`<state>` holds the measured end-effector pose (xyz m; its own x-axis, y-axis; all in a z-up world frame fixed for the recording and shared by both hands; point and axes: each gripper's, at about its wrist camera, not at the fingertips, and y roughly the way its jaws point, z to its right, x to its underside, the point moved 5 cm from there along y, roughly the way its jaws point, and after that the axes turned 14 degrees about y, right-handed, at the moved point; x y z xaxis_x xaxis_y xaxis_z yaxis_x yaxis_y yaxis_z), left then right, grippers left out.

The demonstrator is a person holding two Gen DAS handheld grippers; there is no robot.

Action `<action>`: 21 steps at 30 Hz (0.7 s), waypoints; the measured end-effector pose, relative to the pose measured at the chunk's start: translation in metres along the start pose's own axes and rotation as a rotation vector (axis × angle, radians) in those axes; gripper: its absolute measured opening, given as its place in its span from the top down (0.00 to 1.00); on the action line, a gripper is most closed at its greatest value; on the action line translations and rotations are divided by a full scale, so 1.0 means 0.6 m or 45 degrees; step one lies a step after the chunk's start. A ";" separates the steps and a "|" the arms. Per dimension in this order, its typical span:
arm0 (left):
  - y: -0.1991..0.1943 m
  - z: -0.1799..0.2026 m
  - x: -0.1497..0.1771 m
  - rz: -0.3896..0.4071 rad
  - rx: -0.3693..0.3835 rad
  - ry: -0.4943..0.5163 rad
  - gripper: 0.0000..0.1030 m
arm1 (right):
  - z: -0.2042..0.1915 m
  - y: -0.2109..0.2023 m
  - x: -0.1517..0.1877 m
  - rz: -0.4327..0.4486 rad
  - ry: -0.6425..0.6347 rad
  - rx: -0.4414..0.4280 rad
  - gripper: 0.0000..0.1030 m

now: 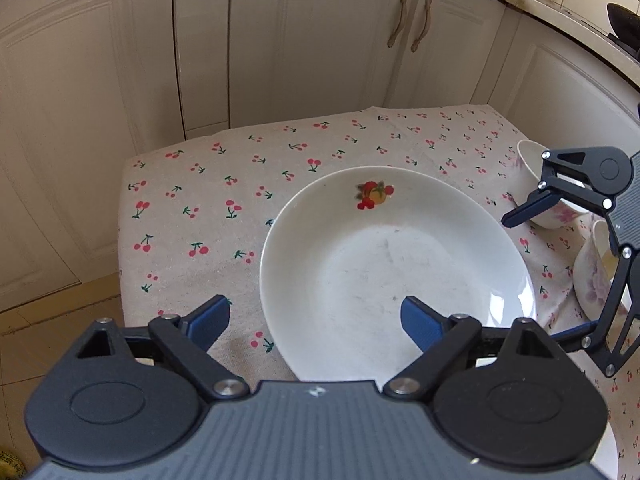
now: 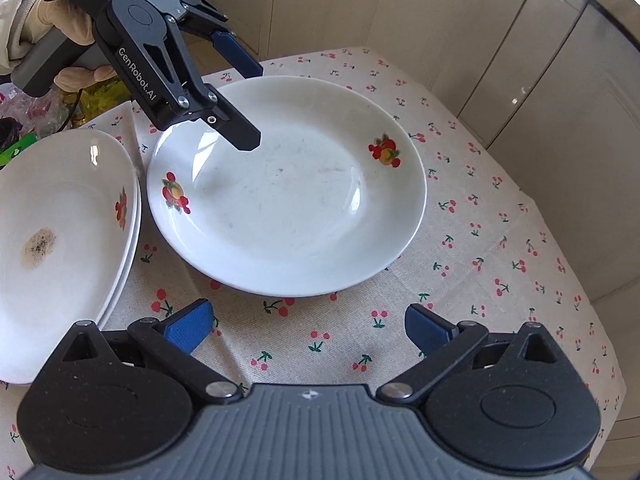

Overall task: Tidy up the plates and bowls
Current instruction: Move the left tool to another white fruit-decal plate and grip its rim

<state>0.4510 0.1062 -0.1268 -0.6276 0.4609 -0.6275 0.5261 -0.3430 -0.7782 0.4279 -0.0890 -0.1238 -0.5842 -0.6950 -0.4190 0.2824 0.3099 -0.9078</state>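
A white plate with fruit decals (image 1: pixel 396 264) (image 2: pixel 288 188) lies on the cherry-print tablecloth (image 1: pixel 208 208) (image 2: pixel 480 240). My left gripper (image 1: pixel 316 318) is open, its jaws straddling the plate's near-left rim just above it; it also shows in the right wrist view (image 2: pixel 252 108) over the plate's far-left edge. My right gripper (image 2: pixel 308 326) is open and empty above bare cloth in front of the plate; in the left wrist view it shows at the right (image 1: pixel 532 208). A stack of two white plates (image 2: pixel 60 240), the top one stained, sits left of the plate.
Two white floral bowls (image 1: pixel 548 184) (image 1: pixel 592 276) stand at the table's right edge behind the right gripper. Cream cabinets (image 1: pixel 280 40) ring the table closely. A gloved hand (image 2: pixel 68 20) holds the left gripper. Clutter (image 2: pixel 24 116) lies at the far left.
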 end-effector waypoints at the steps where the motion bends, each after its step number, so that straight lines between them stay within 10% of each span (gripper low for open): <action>1: 0.005 -0.001 0.000 -0.007 0.010 -0.007 0.14 | 0.000 0.006 -0.003 -0.025 -0.007 -0.013 0.00; 21: 0.024 0.002 -0.016 -0.006 0.114 0.011 0.21 | -0.006 0.031 -0.024 -0.038 -0.031 -0.152 0.00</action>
<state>0.4640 0.0960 -0.1319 -0.6250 0.4694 -0.6237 0.4693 -0.4126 -0.7808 0.4391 -0.0709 -0.1344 -0.5720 -0.7200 -0.3929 0.1722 0.3630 -0.9158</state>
